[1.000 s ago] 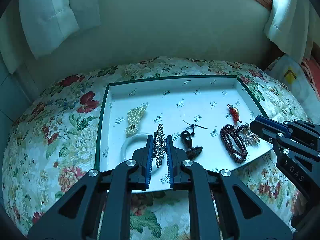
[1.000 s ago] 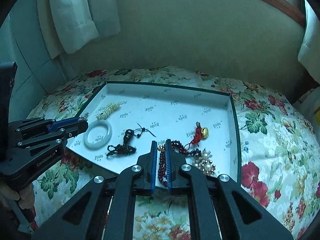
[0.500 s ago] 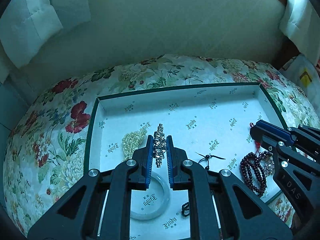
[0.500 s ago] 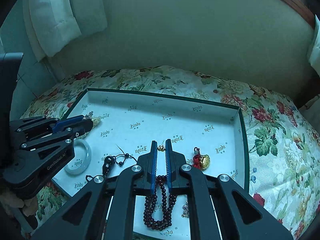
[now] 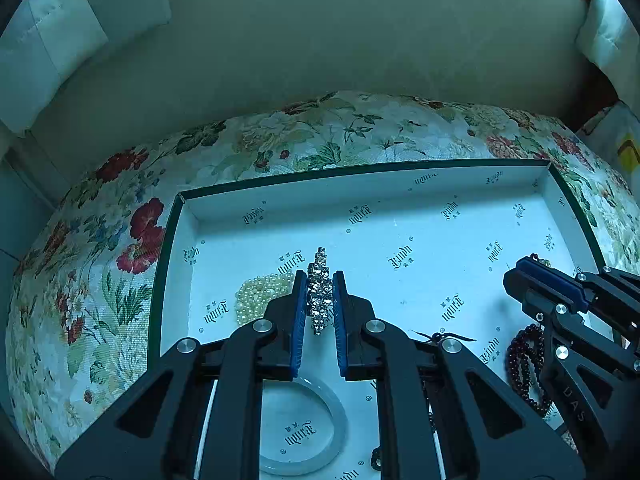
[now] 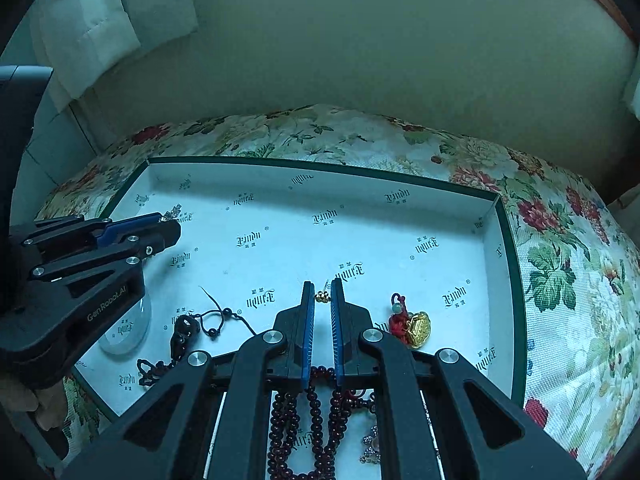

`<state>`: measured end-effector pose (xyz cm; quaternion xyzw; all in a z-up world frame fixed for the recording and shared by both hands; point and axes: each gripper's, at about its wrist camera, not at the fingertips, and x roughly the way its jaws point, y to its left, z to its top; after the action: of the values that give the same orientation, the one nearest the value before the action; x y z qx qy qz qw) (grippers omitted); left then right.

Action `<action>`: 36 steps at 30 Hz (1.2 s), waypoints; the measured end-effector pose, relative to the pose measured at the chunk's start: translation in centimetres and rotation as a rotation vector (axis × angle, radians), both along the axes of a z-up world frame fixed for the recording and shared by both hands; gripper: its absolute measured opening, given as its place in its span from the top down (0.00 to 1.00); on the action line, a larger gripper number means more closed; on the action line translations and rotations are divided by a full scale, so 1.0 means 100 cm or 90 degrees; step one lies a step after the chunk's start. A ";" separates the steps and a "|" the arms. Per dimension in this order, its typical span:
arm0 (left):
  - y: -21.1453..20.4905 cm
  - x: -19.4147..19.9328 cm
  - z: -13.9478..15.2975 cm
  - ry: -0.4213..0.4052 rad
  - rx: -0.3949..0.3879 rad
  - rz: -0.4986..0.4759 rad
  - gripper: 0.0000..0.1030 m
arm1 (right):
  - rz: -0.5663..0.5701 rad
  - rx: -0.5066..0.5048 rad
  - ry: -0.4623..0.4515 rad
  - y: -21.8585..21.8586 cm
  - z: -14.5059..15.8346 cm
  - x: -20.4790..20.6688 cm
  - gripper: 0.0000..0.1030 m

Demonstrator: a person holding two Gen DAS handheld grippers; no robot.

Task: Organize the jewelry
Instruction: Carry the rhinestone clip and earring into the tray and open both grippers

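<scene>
A white box tray [image 5: 400,196] with a green rim lies on a floral cloth. My left gripper [image 5: 319,284] is shut on a rhinestone ornament [image 5: 320,288] and holds it over the tray's left part, above a pearl cluster [image 5: 256,294] and a pale jade bangle [image 5: 304,424]. My right gripper [image 6: 321,294] is shut on a small gold-tipped piece of a dark red bead string [image 6: 316,412] that hangs below it. A red cord with a gold charm [image 6: 414,322] and a black cord pendant [image 6: 188,332] lie in the tray [image 6: 320,168].
The floral cloth [image 5: 100,264] covers the round table around the tray. A wall and white curtains [image 6: 116,20] stand behind. A rhinestone piece [image 6: 370,446] lies by the beads at the tray's near right.
Both grippers have moved forward over the tray, each still holding its piece. The bangle and the bead string now lie beneath the fingers.
</scene>
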<state>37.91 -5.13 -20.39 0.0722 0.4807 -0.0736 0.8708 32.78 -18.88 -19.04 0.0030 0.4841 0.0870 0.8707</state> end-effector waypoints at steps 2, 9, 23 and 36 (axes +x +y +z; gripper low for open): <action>0.001 0.002 -0.003 0.003 0.001 0.002 0.88 | 0.000 0.000 0.001 0.000 -0.001 0.001 0.92; 0.003 0.006 -0.008 0.008 0.005 0.004 0.88 | 0.001 0.000 0.001 0.001 -0.002 0.003 0.92; 0.004 0.009 -0.012 0.019 0.000 0.001 0.88 | 0.005 -0.003 0.006 0.005 -0.003 0.009 0.92; 0.005 0.008 -0.011 0.018 0.001 0.002 0.74 | -0.005 0.008 0.014 0.000 -0.004 0.011 0.90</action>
<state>38.75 -4.59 -21.53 0.0707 0.4931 -0.0728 0.8640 33.83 -18.84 -19.46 0.0108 0.4930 0.0867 0.8656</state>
